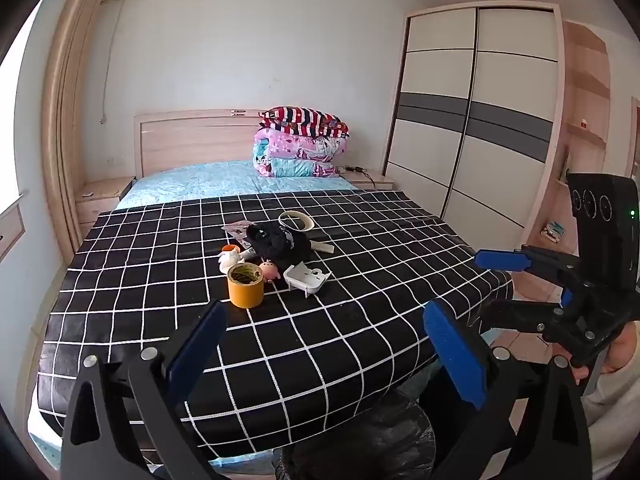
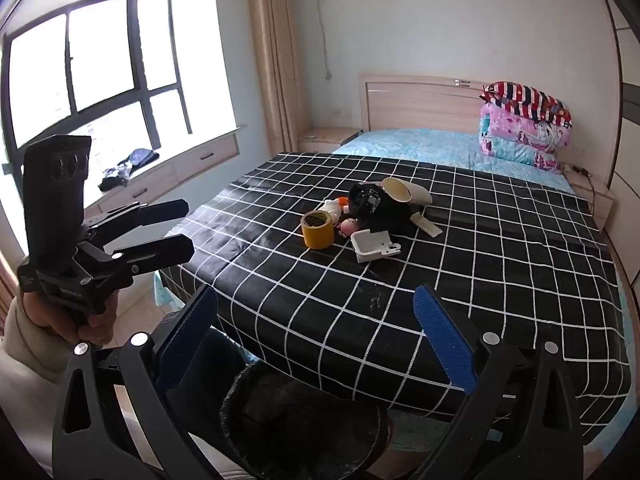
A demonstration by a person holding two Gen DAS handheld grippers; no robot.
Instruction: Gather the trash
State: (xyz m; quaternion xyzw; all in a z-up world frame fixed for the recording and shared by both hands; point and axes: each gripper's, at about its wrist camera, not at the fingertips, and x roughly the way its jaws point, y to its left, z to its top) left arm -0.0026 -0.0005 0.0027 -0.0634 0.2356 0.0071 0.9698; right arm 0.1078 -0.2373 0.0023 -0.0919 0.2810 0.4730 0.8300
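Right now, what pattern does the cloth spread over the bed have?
The black cloth has a white grid pattern, clearest in the right wrist view.

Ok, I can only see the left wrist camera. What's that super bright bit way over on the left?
Observer: A big window with dark frames; the right wrist view shows all of it.
Operator: Is anything on the ledge under it?
Observer: Yes, a dark bundle of cloth lies there.
Operator: And the white ring behind the black lump?
Observer: From this side it is a cup lying on its side.
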